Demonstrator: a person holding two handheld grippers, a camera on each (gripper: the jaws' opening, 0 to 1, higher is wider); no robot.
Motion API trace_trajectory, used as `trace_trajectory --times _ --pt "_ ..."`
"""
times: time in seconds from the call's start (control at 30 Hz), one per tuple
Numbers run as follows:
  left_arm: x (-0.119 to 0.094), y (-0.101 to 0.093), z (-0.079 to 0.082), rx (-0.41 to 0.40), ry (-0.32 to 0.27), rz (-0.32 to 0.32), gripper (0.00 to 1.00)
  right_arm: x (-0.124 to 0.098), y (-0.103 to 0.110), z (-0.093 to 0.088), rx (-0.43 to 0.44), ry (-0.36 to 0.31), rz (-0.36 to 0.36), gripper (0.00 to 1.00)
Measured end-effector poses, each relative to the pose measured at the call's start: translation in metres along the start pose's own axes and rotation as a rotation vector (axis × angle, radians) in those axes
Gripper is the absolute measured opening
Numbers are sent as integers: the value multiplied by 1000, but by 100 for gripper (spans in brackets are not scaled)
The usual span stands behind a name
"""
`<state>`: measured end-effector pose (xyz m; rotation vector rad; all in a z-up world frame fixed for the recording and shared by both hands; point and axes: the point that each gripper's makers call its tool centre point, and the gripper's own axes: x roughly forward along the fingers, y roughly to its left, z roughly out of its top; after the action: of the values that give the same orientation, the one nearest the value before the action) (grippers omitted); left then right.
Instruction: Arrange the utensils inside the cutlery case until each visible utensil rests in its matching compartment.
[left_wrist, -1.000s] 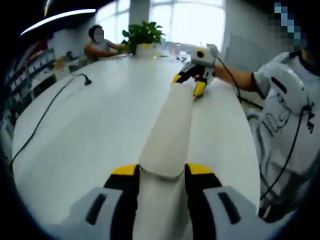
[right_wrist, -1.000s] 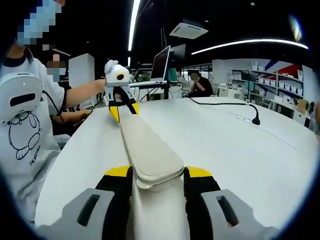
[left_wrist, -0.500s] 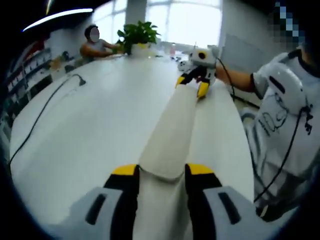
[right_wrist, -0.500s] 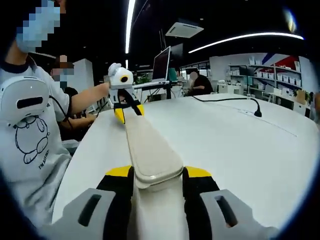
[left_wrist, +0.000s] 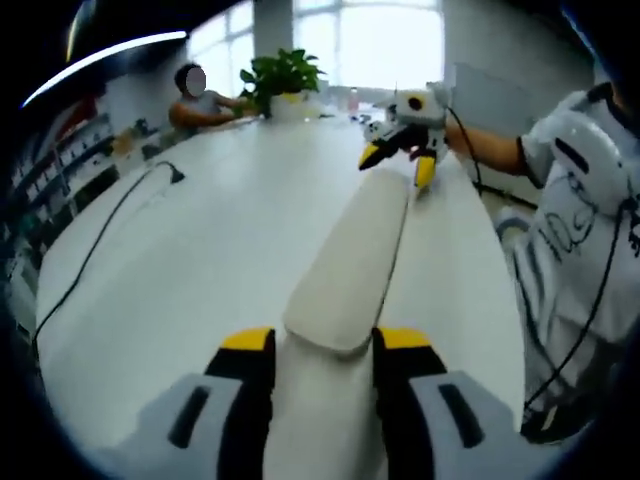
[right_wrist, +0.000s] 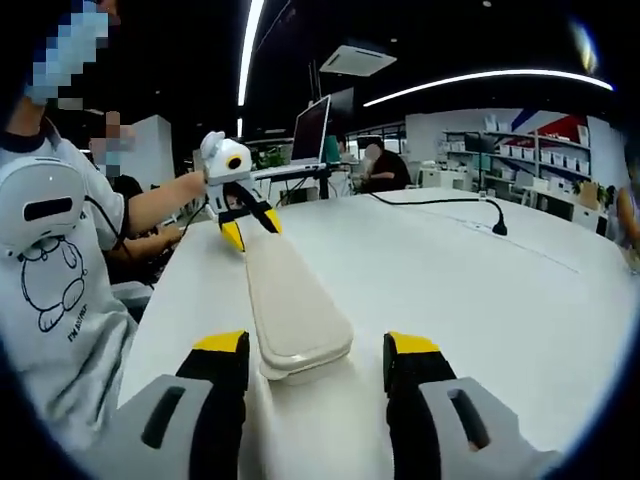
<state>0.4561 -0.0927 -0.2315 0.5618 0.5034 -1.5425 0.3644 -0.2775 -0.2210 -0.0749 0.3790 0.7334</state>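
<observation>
A long cream cutlery case (left_wrist: 350, 250) with its lid closed lies on the white table (left_wrist: 200, 250), stretched between my two grippers. My left gripper (left_wrist: 325, 340) is shut on the near end of the case in the left gripper view. It also appears at the case's far end in the right gripper view, as the left gripper (right_wrist: 250, 230). My right gripper (right_wrist: 315, 345) stands open, its jaws apart on either side of the case (right_wrist: 290, 300) without touching it. The right gripper (left_wrist: 397, 165) is seen from the far side too, jaws spread.
A person in a white T-shirt (left_wrist: 580, 200) stands at the table's edge holding both grippers. A black cable (left_wrist: 110, 220) runs across the table (right_wrist: 450, 270). A potted plant (left_wrist: 280, 75) and a laptop (right_wrist: 318, 130) stand at the far ends. Other people sit beyond.
My right gripper's jaws have spread apart and let go of the case end. The left gripper still holds its end, and the case points slightly more to the right in its view.
</observation>
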Motion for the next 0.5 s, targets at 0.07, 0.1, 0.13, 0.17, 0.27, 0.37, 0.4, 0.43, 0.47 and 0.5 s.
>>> trace_trajectory --times 0.07,0.1,0.13,0.17,0.27,0.37,0.4,0.43,0.47,0.5 --pt "-4 -2 1 2 -7 1 39 -2 4 -1 -8 32 -3 57" --pt "-8 -1 2 10 -10 10 39 -3 6 0 -34 46 -7 57" --pt "-12 1 5 19 -17 19 38 -4 9 3 -60 56 -7 55" --pt "-17 4 8 24 -31 32 37 -5 12 6 -71 65 -3 52" --pt "-29 7 19 29 -59 41 32 -8 18 14 -105 120 1 36" --pt "-31 3 32 26 -92 12 24 -13 20 26 -31 138 15 32" --pt "-31 0 35 16 -99 -11 21 -12 19 29 -14 141 5 31" --pt "-29 -2 36 11 -96 -27 21 -10 15 33 -22 146 -11 26" --pt "-26 -2 37 12 -89 -30 20 -9 14 35 -24 153 -18 21" --pt "-24 -2 36 18 -72 -33 19 -9 9 32 -4 183 -37 17"
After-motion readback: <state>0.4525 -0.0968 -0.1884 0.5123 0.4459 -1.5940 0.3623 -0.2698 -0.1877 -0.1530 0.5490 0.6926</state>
